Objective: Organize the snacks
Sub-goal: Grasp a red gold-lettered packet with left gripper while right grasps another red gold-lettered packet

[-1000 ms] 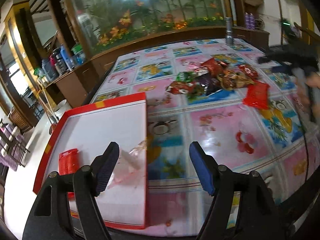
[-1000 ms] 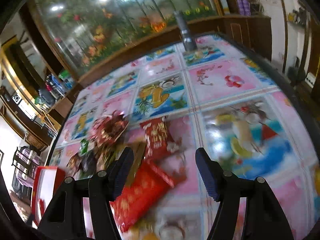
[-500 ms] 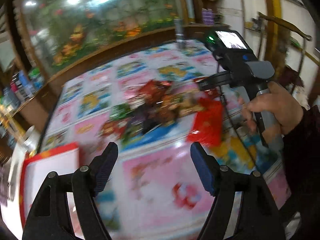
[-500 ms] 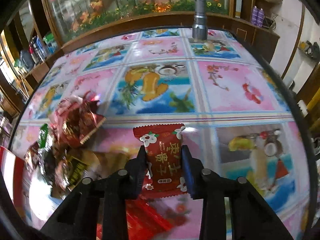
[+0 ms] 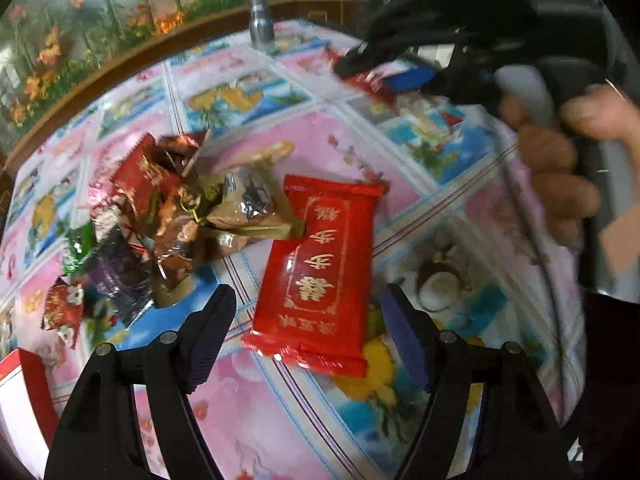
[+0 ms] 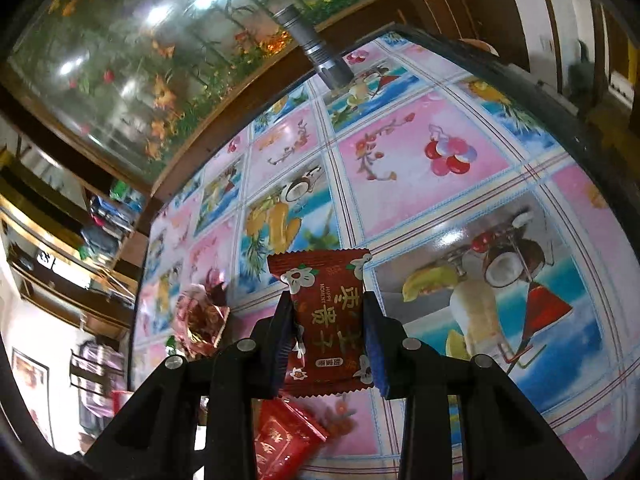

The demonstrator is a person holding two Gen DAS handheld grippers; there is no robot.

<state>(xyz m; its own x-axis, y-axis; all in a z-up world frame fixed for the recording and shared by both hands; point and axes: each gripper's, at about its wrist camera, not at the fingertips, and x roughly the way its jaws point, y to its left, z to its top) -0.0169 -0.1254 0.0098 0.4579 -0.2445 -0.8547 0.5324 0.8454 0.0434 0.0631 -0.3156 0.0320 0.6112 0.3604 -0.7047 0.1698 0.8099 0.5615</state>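
Observation:
My left gripper [image 5: 308,340] is open, its fingers on either side of the near end of a flat bright red snack packet [image 5: 320,264] lying on the table. A heap of mixed snack wrappers [image 5: 168,208] lies to its left. My right gripper [image 6: 328,340] is shut on a dark red snack packet [image 6: 326,320] with white flowers, held above the table. In the left wrist view the right gripper [image 5: 384,80] shows at the upper right, held by a hand. The bright red packet [image 6: 284,444] also shows below the right gripper.
A red-rimmed white tray [image 5: 20,392] shows at the lower left edge. A metal flashlight [image 5: 260,28] stands at the table's far edge, also in the right wrist view [image 6: 316,52]. The table has a patterned pink and blue cloth [image 5: 280,420]. A wooden ledge runs behind.
My left gripper swung from the tray to the bright red packet, still open. My right gripper closed on the dark red packet and lifted it off the table.

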